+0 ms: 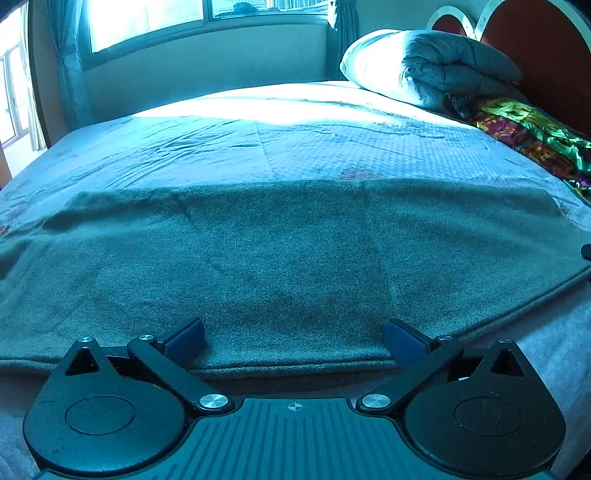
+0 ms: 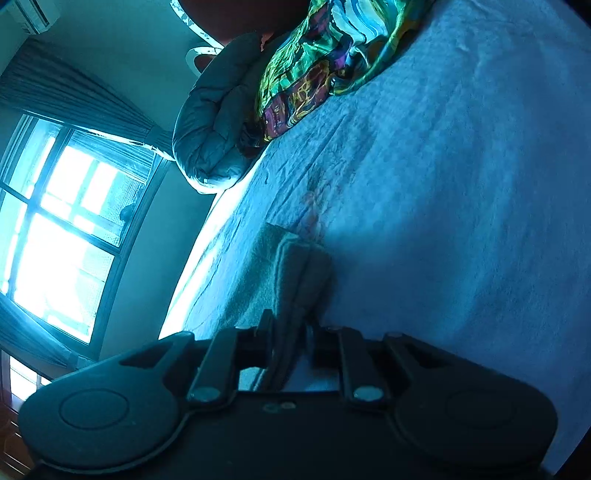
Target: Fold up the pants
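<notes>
The grey-green pants (image 1: 280, 254) lie flat and wide across the near part of the bed. My left gripper (image 1: 293, 338) is open, its two blue pads apart over the near hem of the pants, holding nothing. In the right wrist view, my right gripper (image 2: 290, 332) is shut on a folded edge of the pants (image 2: 291, 269), with layers of fabric pinched between the fingers. That view is tilted sideways. A dark bit of the right gripper (image 1: 586, 252) shows at the right edge of the left wrist view.
The bed has a pale blue patterned sheet (image 1: 332, 144). A rolled grey-and-white duvet (image 1: 424, 70) and a colourful shiny cloth (image 1: 528, 136) lie by the red headboard (image 1: 546, 55). A window (image 1: 147, 22) and curtains stand beyond the bed.
</notes>
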`<state>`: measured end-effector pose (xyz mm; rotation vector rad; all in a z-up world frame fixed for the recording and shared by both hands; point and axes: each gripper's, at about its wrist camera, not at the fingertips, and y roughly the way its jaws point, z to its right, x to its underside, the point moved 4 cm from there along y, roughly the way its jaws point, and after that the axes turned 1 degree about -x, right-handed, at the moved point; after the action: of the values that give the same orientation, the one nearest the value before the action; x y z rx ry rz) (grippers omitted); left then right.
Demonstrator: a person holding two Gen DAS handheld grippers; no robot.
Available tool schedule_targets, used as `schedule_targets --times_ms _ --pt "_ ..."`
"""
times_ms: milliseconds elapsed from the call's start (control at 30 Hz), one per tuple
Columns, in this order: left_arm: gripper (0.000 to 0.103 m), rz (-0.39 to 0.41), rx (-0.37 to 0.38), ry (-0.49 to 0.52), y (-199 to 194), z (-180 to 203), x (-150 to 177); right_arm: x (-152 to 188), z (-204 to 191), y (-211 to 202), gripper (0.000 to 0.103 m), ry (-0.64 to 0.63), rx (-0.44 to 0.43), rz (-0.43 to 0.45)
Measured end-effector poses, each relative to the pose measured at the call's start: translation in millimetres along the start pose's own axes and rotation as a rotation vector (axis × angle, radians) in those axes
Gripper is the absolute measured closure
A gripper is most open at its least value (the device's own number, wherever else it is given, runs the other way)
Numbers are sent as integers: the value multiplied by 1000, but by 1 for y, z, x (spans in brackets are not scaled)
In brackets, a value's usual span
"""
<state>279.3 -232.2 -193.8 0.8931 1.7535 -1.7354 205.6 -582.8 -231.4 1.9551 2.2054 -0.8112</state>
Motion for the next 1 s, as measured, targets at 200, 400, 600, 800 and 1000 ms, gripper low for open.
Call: schedule_targets --times_ms 200,400,600,800,1000 --pt "0 20 -1 13 0 1 12 -1 3 -1 94 33 1 20" --pt "0 10 22 -1 4 -3 10 -9 6 -8 86 59 25 89" --pt "0 17 15 2 7 -1 11 -10 7 1 95 -24 78 42" --pt "0 33 -5 35 11 4 11 -6 -52 -10 95 -185 47 79" --pt "0 108 -15 -112 -30 -99 2 25 -146 -10 95 -307 -116 21"
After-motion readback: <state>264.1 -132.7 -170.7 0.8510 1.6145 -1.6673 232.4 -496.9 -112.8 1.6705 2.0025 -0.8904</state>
